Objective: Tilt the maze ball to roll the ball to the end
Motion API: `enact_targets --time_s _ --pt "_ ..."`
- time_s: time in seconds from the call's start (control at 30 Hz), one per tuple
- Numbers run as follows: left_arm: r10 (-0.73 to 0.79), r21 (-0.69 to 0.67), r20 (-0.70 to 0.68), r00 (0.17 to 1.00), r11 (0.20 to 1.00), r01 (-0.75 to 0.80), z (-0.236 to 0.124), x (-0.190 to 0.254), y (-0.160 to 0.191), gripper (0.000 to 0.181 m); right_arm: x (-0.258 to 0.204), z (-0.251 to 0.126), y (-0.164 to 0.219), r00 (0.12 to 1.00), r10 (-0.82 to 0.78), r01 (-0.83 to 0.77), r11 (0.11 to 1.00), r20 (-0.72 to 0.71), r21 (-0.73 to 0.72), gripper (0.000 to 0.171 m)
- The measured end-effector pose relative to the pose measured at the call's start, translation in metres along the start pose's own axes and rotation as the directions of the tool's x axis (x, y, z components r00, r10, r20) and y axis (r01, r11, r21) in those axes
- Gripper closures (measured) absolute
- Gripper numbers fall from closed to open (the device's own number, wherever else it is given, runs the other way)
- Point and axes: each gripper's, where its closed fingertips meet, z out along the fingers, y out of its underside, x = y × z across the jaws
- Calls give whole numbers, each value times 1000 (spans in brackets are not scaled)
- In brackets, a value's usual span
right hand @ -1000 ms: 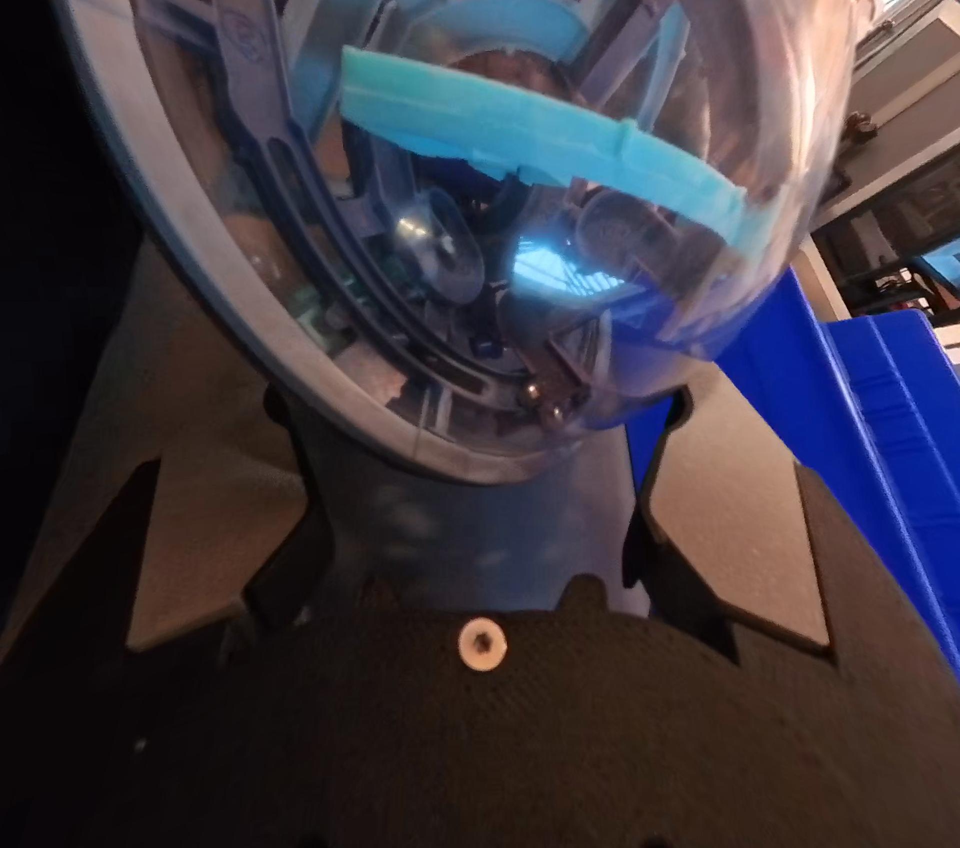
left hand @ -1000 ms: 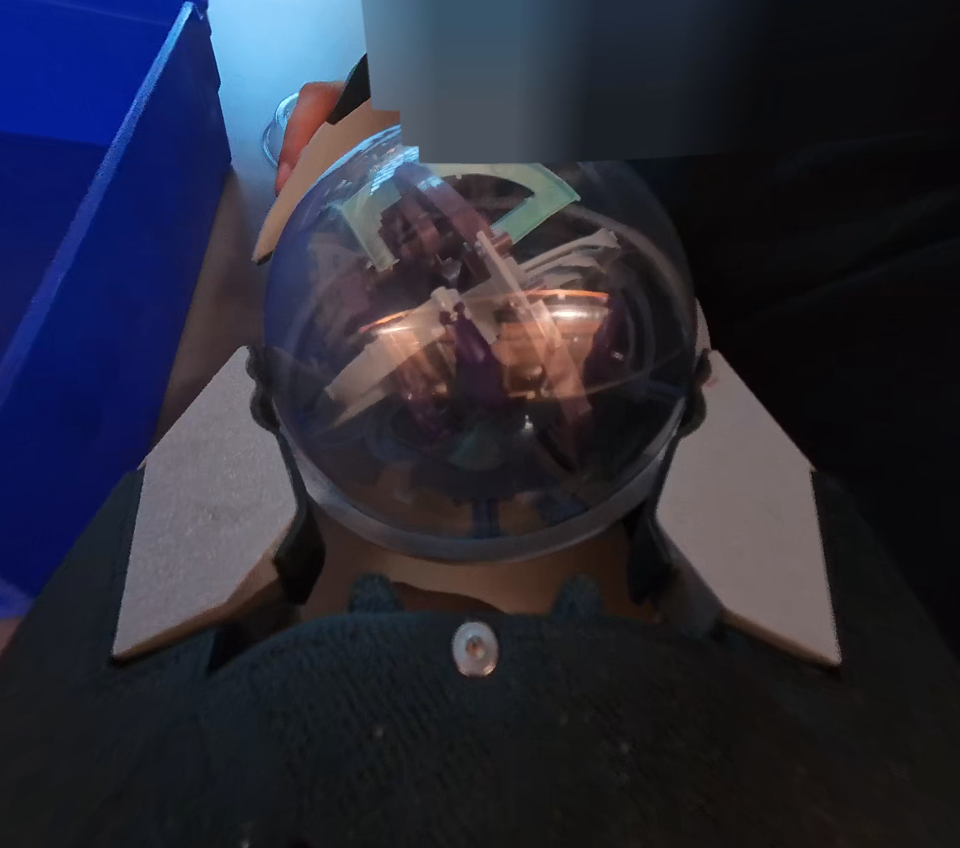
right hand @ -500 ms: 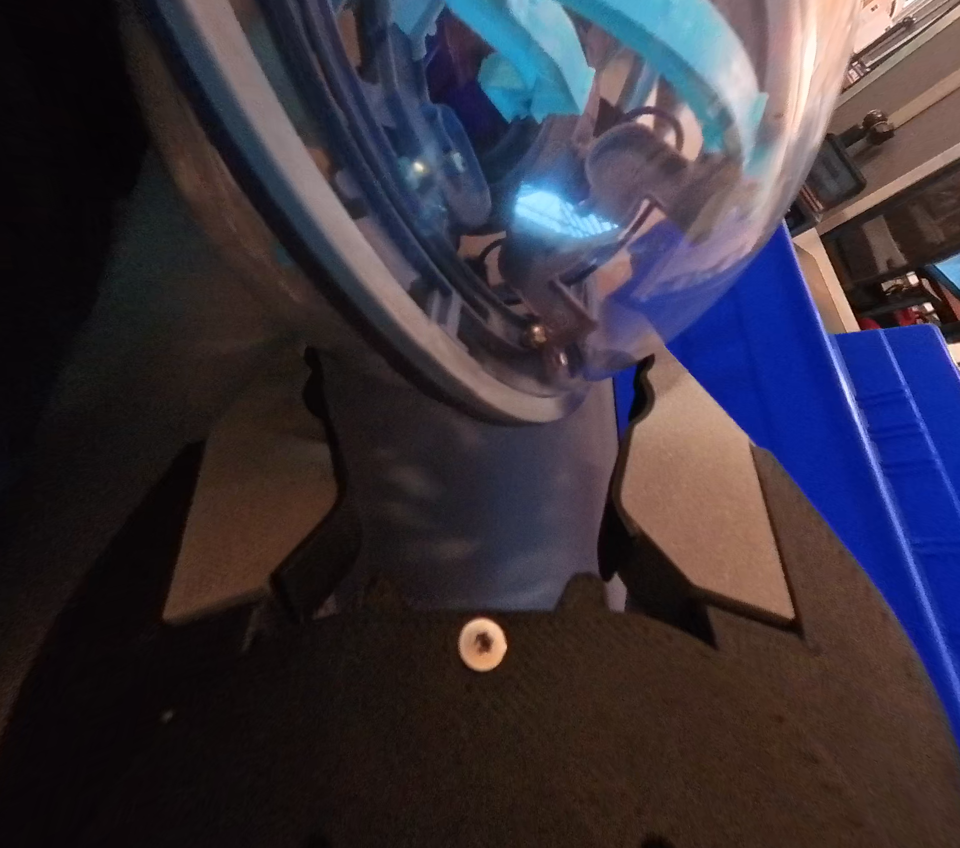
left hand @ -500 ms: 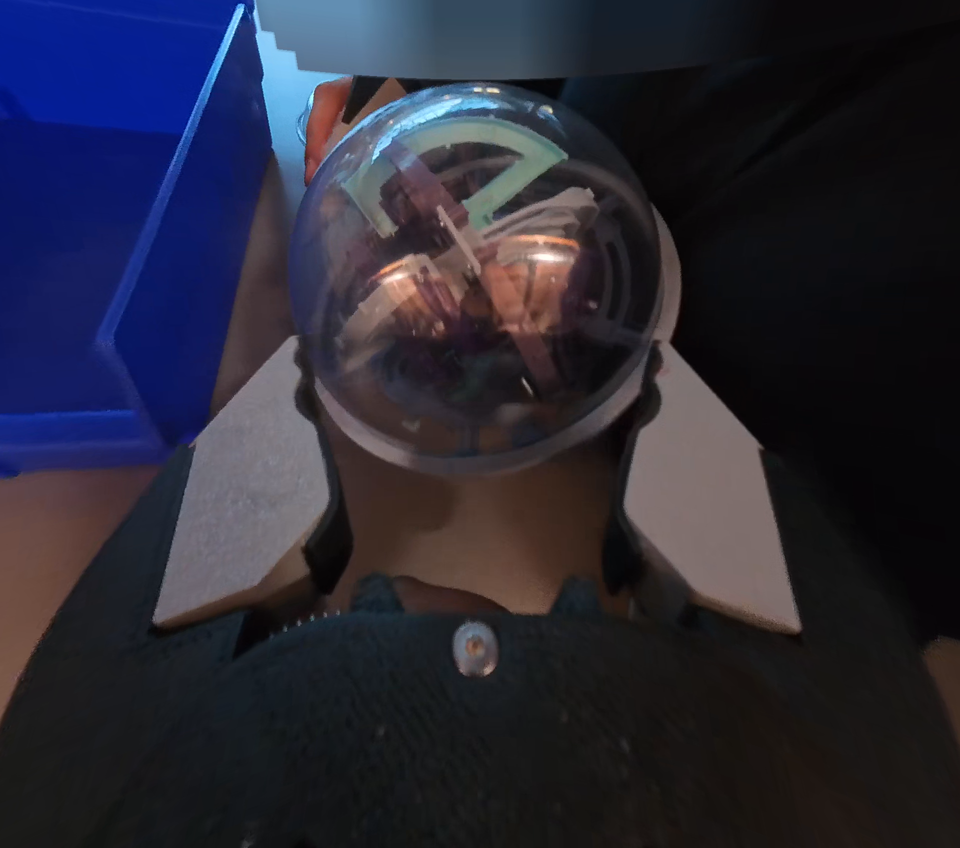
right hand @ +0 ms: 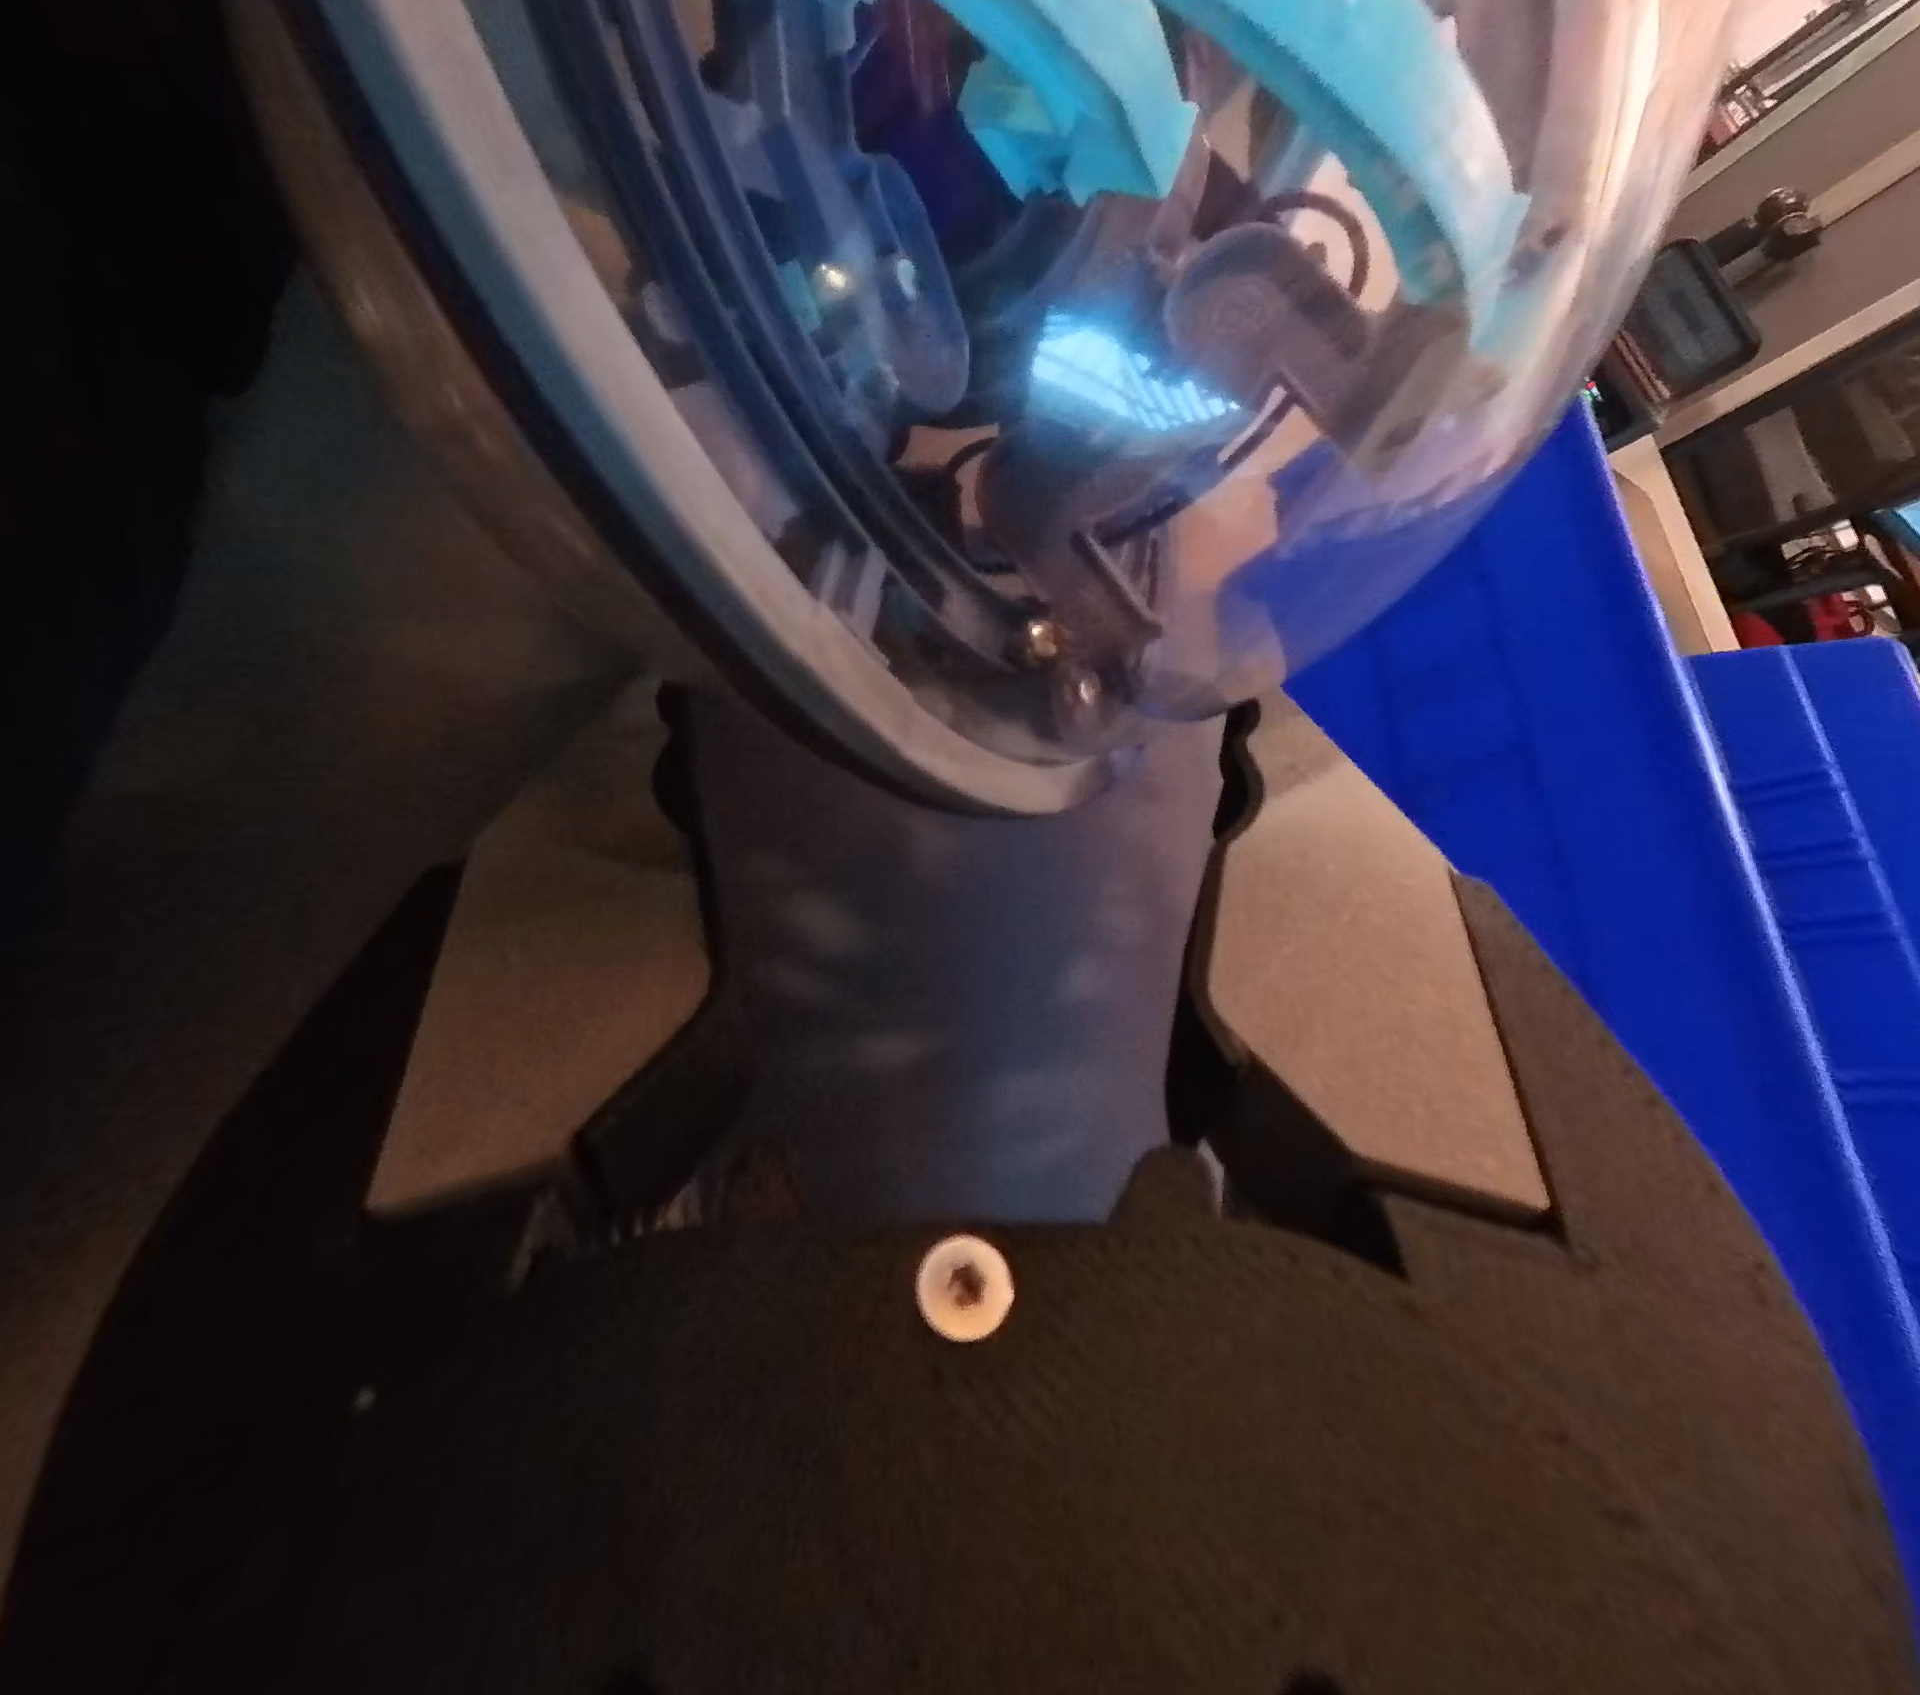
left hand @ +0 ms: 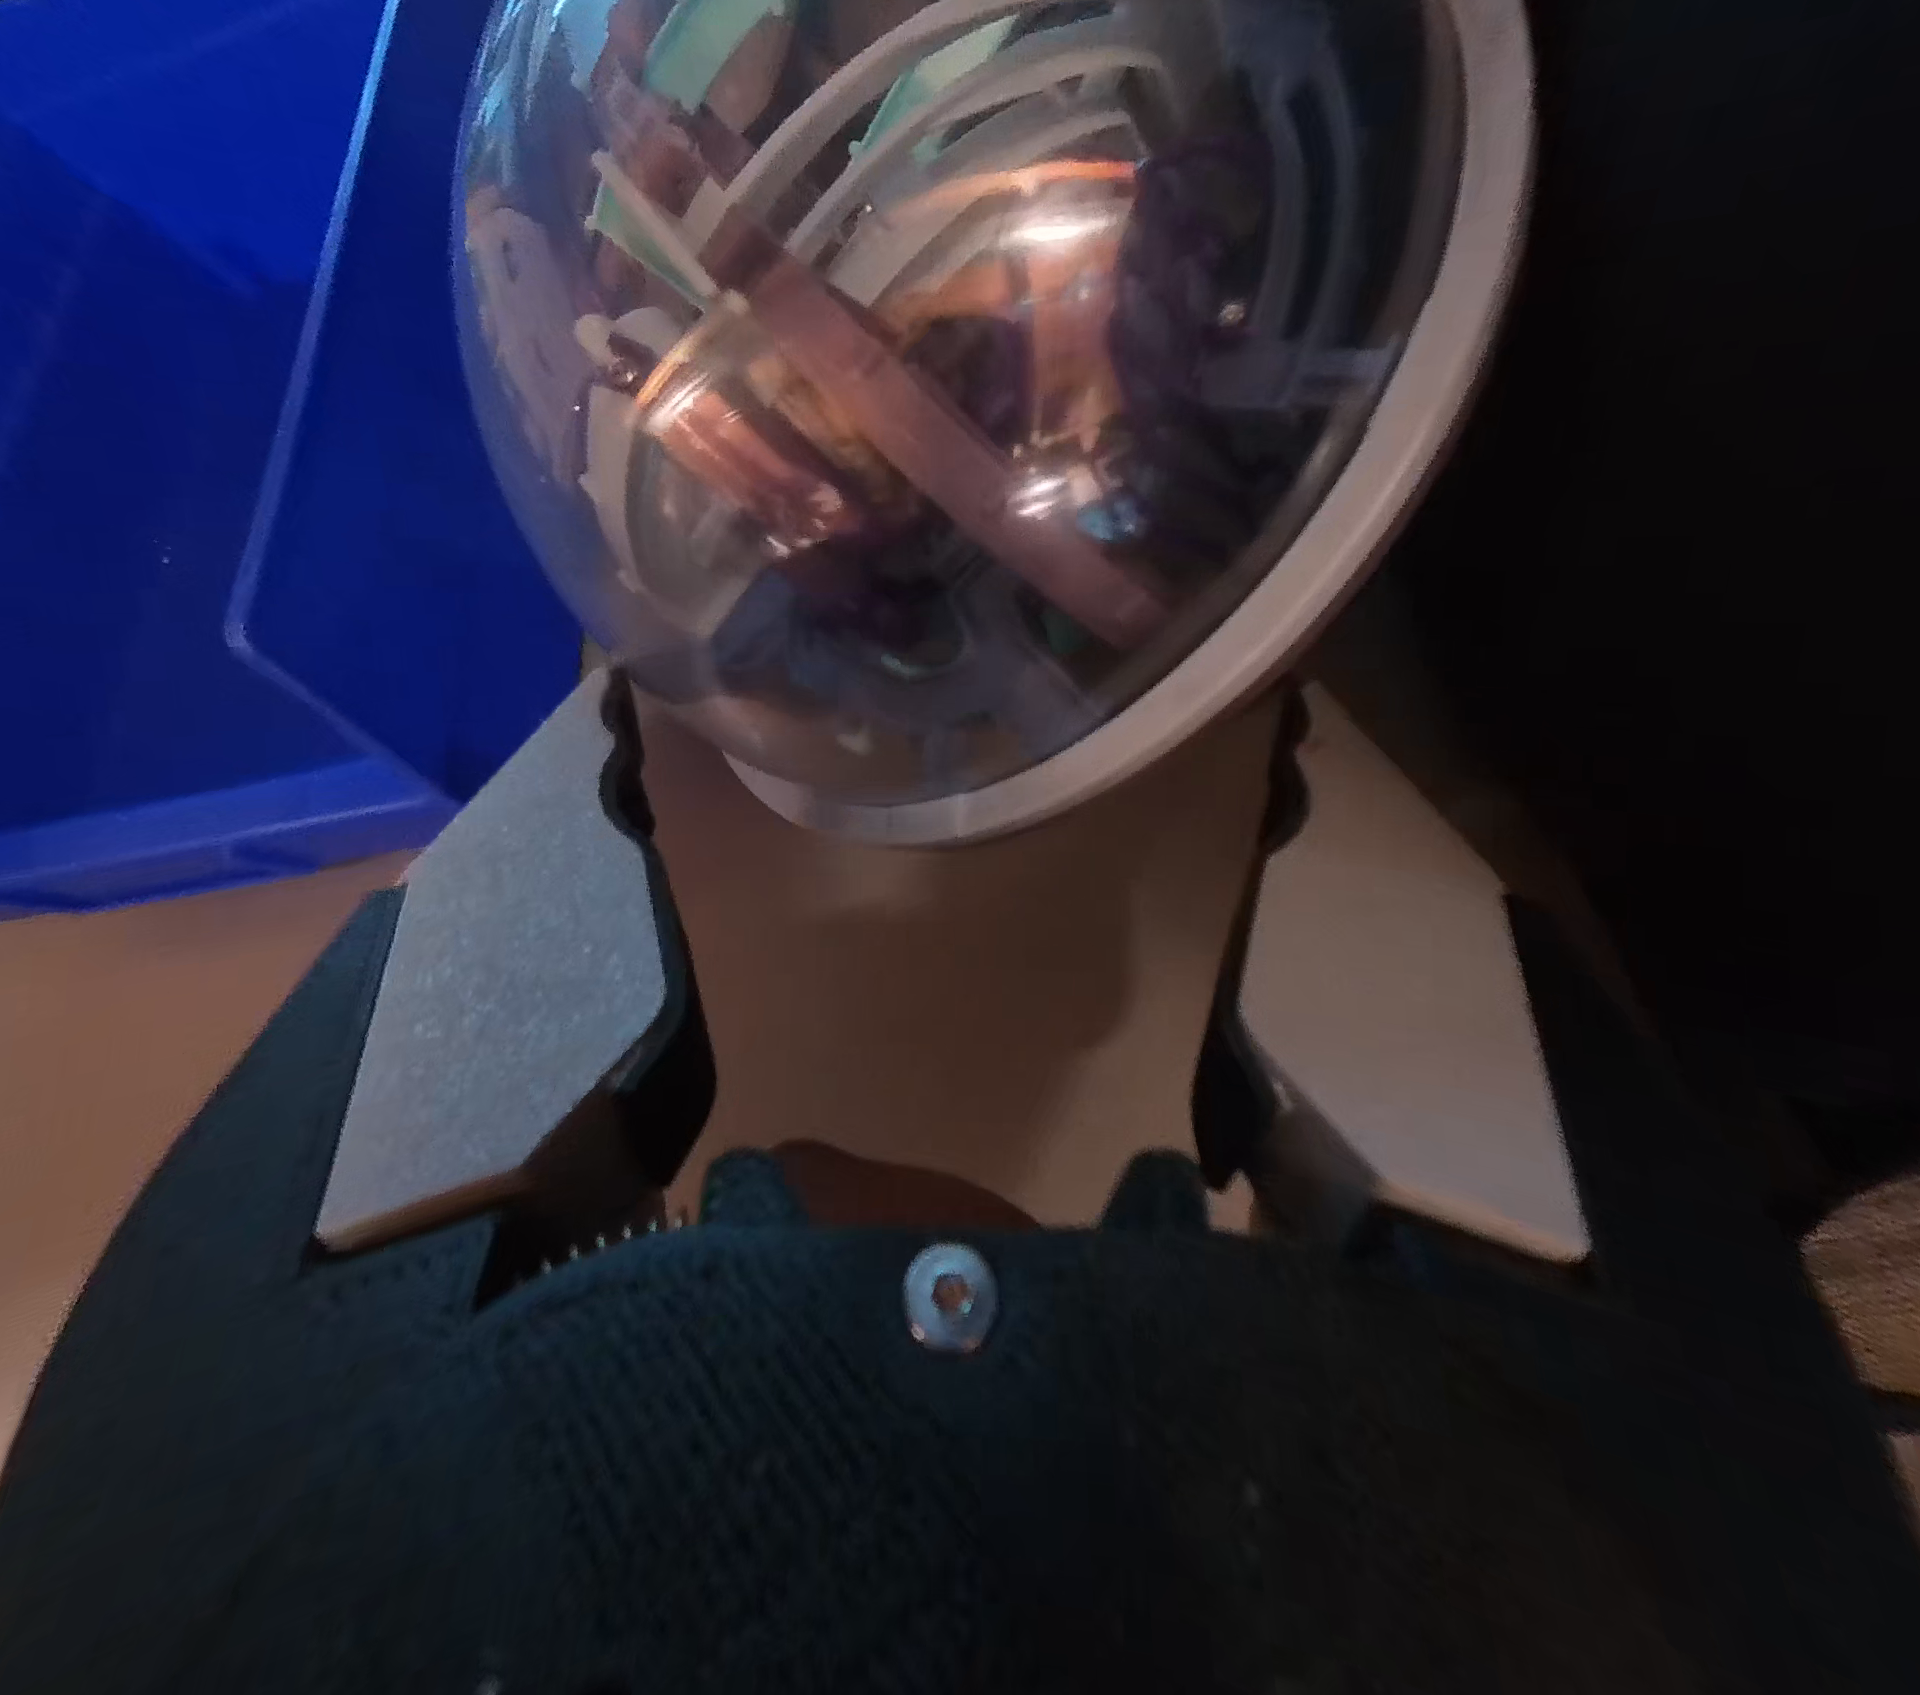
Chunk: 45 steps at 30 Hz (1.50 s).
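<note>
The maze ball is a clear sphere with a grey seam ring and green, white and purple tracks inside. It fills the top of the left wrist view, tilted so that the ring runs down its right side. My left gripper is shut on its lower part, with a fingertip on each side. In the right wrist view the maze ball shows light blue tracks. A small steel ball sits by the ring at the bottom. My right gripper is shut on the sphere's lower edge.
A blue plastic bin stands close on the left of the left wrist view, on a tan tabletop. The same kind of blue bin is on the right of the right wrist view. Shelving with equipment is behind it.
The maze ball has tilted, so the grey ring swung to the right side in the left view. It now looks larger and closer. The steel ball stays low by the ring.
</note>
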Motion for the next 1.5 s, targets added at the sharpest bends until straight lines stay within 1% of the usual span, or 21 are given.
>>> enact_targets --time_s 0.07,0.23,0.43,0.5,0.57,0.6,0.63,0.7,0.77,0.8,0.87,0.97,1.07,1.1,1.13,1.17,1.27,1.33,1.4,1.47,1.5 --pt "-21 13 -21 1000 1000 21 1 1 0 65 -2 -2 1 1000 4 -4 1000 8 0 72" --pt "-79 61 -64 995 995 83 1 -4 -3 61 -7 -11 8 999 -6 8 999 50 -33 84" --pt "-144 62 -36 989 987 147 -2 -4 5 71 -22 -24 10 990 9 -4 999 141 -32 86" --pt "-146 84 -1 989 986 146 -1 -3 3 63 -21 -27 14 987 -2 10 999 158 -52 88" --pt "-148 102 23 989 984 145 1 -1 1 61 -3 -30 19 995 -49 56 995 82 -78 64" --pt "-151 103 31 988 984 147 3 -1 1 61 5 -33 20 995 -80 85 992 62 -90 60" --pt "-156 104 38 987 983 151 4 0 1 60 7 -36 20 992 -103 110 990 74 -90 59" --pt "-173 110 33 984 980 168 5 1 2 60 4 -39 18 982 -112 126 988 150 -88 56" --pt "-188 109 44 981 977 182 6 1 2 60 -3 -45 15 963 -63 86 993 261 -77 60" --pt "-198 111 49 979 975 192 5 1 2 60 1 -47 14 959 -42 63 996 279 -69 62" --pt "-223 144 73 972 967 211 4 -2 -4 65 15 -51 9 962 5 -1 1000 271 -16 66" --pt "-269 209 134 954 948 238 5 -7 -15 67 26 -56 -1 954 72 -92 994 292 58 63" --pt "-298 241 175 938 937 253 8 0 -21 64 20 -53 -7 953 31 -58 995 301 83 54" --pt "-298 265 196 934 933 242 8 3 -24 65 16 -51 -7 951 17 -45 995 310 86 54" --pt "-293 284 214 932 931 228 9 7 -27 70 12 -50 -7 947 9 -39 995 321 90 54" --pt "-278 278 228 933 937 211 10 13 -27 77 9 -49 -7 944 7 -41 995 331 96 55" --pt "-257 200 288 922 958 204 10 21 -17 78 4 -47 -10 942 -2 -40 992 336 117 60" --pt "-263 207 286 922 956 208 8 25 -18 79 1 -47 -12 941 -4 -41 991 338 125 61" --pt "-247 204 301 921 960 191 14 23 -22 76 -1 -45 -14 937 11 -60 990 348 131 63" --pt "-243 163 310 919 966 200 24 21 -21 61 -4 -42 -15 930 38 -85 990 365 115 59" --pt "-242 156 312 919 967 202 27 19 -21 58 -5 -41 -14 929 48 -93 990 366 106 58"
